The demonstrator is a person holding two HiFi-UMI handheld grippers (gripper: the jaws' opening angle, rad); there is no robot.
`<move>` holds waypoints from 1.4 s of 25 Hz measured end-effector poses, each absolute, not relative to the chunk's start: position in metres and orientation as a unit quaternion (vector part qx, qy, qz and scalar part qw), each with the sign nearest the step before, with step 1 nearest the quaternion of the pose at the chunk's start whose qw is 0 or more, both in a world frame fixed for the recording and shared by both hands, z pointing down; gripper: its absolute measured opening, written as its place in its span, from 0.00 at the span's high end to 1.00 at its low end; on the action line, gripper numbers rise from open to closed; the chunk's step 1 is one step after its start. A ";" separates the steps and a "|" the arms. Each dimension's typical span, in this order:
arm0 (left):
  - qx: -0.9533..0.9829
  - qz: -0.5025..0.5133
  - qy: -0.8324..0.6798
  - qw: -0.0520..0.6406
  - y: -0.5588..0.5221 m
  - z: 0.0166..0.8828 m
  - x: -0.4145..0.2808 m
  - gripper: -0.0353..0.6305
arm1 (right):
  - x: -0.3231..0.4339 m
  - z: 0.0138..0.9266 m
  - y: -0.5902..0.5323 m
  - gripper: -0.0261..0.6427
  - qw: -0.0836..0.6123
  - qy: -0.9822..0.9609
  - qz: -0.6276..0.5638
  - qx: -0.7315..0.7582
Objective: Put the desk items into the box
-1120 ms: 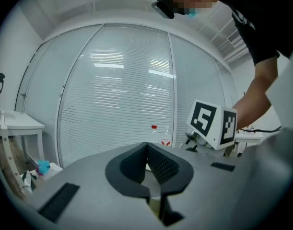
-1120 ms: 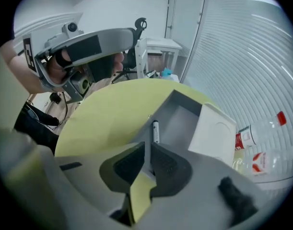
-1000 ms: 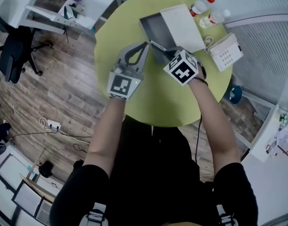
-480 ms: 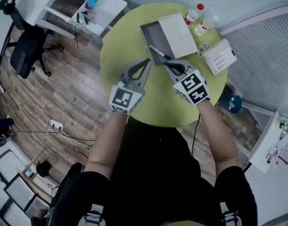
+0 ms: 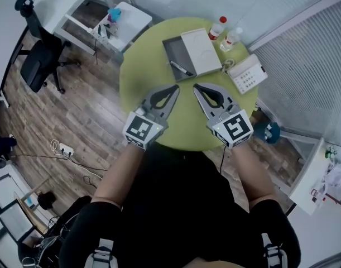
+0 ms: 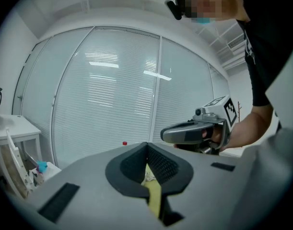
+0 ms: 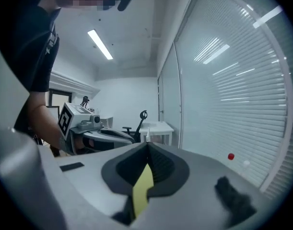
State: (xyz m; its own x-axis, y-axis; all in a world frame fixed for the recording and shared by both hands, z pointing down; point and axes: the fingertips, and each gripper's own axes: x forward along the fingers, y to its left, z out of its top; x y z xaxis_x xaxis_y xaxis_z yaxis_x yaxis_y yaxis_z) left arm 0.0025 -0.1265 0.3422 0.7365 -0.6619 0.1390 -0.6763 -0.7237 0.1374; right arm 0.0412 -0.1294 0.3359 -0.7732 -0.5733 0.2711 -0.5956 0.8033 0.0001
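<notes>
Where box [image 5: 171, 50] sits, bottles [image 5: 216, 28] beside — keypad [image 5: 247, 75]

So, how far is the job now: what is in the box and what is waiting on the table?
Done: one pen lies inside the grey box. In hand: nothing; the left hand-held gripper and the right hand-held gripper are both shut and empty, short of the box. Left: the red-capped bottle, the white-capped bottle and the white keypad device sit outside it on the green table.

Open path over bare near half of table [image 5: 141, 74]; far side crowded: box [image 5: 174, 56], bottles [image 5: 216, 28], keypad device [image 5: 247, 75].
</notes>
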 end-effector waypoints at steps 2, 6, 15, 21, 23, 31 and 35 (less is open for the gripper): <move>0.931 0.036 -0.355 0.082 -0.119 0.325 0.008 0.93 | 0.046 0.319 -0.122 0.94 0.107 -0.943 0.031 0.314; 0.935 0.027 -0.346 0.077 -0.109 0.300 0.017 0.93 | 0.053 0.295 -0.111 0.94 0.085 -0.944 0.016 0.319; 0.940 0.021 -0.334 0.058 -0.107 0.271 0.035 0.93 | 0.072 0.274 -0.101 0.94 0.054 -0.940 0.012 0.336; 0.946 0.011 -0.322 0.044 -0.111 0.263 0.042 0.93 | 0.080 0.275 -0.104 0.94 0.056 -0.937 0.007 0.345; 0.946 0.020 -0.320 0.047 -0.112 0.265 0.043 0.93 | 0.082 0.275 -0.106 0.94 0.057 -0.936 0.007 0.347; 0.946 0.021 -0.319 0.051 -0.115 0.267 0.043 0.93 | 0.076 0.272 -0.106 0.94 0.057 -0.937 0.004 0.344; 0.947 0.022 -0.316 0.051 -0.117 0.267 0.044 0.93 | 0.074 0.273 -0.110 0.94 0.057 -0.937 0.004 0.344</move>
State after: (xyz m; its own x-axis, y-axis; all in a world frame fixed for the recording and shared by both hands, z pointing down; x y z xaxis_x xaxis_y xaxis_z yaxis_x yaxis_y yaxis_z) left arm 0.0436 -0.1175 0.2667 0.7995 -0.5961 0.0738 -0.6006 -0.7953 0.0822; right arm 0.0737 -0.1096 0.2725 -0.7574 -0.6438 0.1087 -0.6446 0.7638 0.0323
